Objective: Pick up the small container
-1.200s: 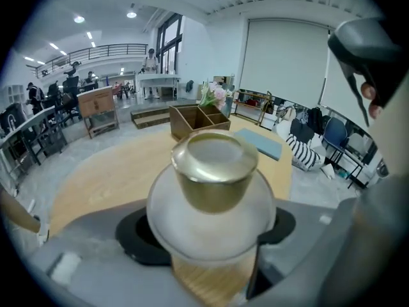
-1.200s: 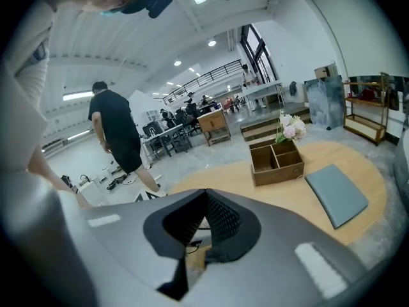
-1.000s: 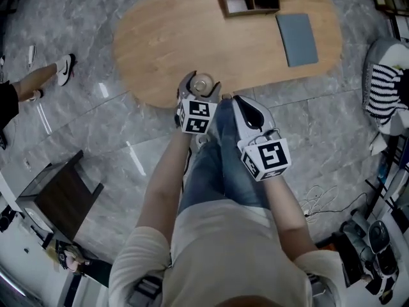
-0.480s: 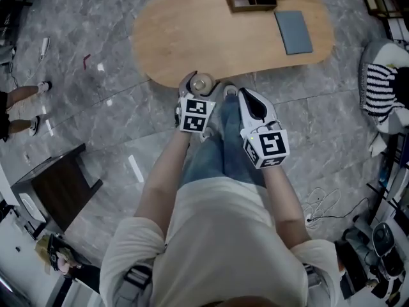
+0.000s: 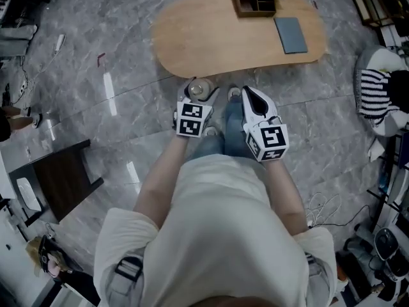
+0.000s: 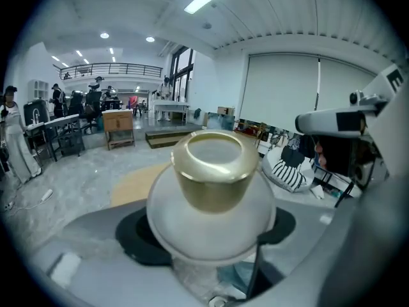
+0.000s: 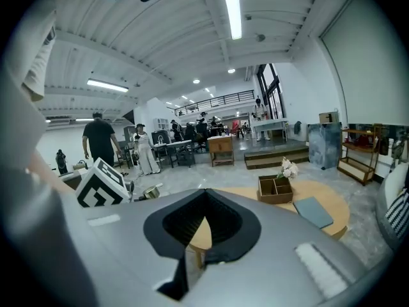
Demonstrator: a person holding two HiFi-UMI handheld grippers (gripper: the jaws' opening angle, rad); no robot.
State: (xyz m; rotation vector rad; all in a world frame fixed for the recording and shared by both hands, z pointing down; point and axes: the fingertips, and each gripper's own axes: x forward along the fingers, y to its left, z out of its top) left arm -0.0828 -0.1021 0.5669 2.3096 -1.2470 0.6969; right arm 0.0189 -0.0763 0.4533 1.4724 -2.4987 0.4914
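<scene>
The small container (image 5: 199, 88) is a frosted round jar with a gold cap. It sits between the jaws of my left gripper (image 5: 197, 93), held over the grey floor in front of the person's knees. In the left gripper view the jar (image 6: 214, 213) fills the middle, its gold cap (image 6: 214, 171) uppermost, with black pads (image 6: 135, 238) pressed against both its sides. My right gripper (image 5: 248, 96) is beside it on the right, shut with nothing in it. In the right gripper view its jaws (image 7: 203, 229) meet, and the left gripper's marker cube (image 7: 101, 184) shows at the left.
An oval wooden table (image 5: 211, 37) stands ahead, bearing a wooden divided box (image 5: 254, 0) with flowers and a grey pad (image 5: 291, 34). A dark side table (image 5: 61, 181) is at the left. Striped fabric (image 5: 374, 94) and cables (image 5: 326, 206) lie at the right.
The table has drawn away, and the jar in my left gripper has moved off the table's near edge to above the floor. Both grippers keep their hold and spacing.
</scene>
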